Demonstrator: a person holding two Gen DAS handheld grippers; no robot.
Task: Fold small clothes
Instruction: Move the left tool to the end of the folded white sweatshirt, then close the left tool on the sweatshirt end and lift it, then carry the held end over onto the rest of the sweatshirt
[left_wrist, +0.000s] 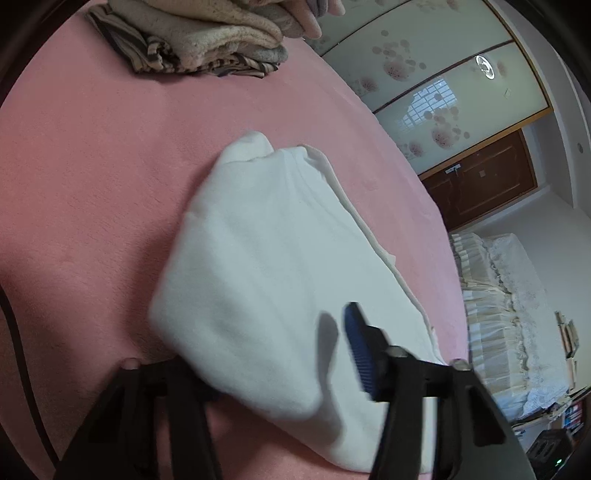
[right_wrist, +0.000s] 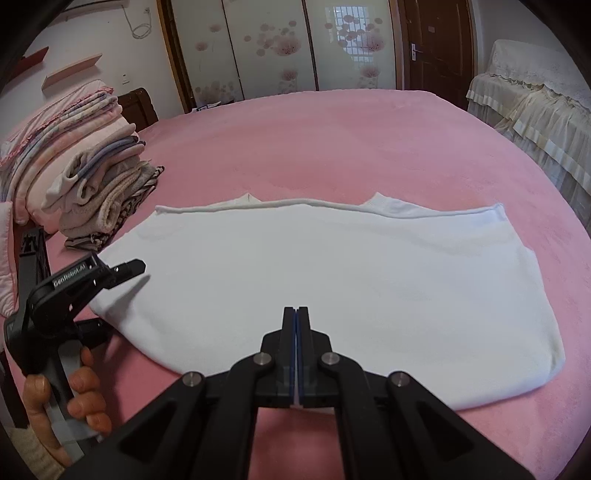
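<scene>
White garment (right_wrist: 325, 280): lying folded once on the pink bed (right_wrist: 332, 140), further folds pending. Left gripper (right_wrist: 110, 295): fingers straddling its left corner, one above and one beneath; grip cannot be told. Right gripper (right_wrist: 296, 314): fingers pressed together, holding nothing, hovering over the near edge. Folded stack (right_wrist: 92, 184): sitting finished alongside.

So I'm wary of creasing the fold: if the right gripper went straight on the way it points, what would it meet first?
Probably the white garment: the shut right gripper tilts down over its near part, with nothing between. How high it hangs is unclear.
</scene>
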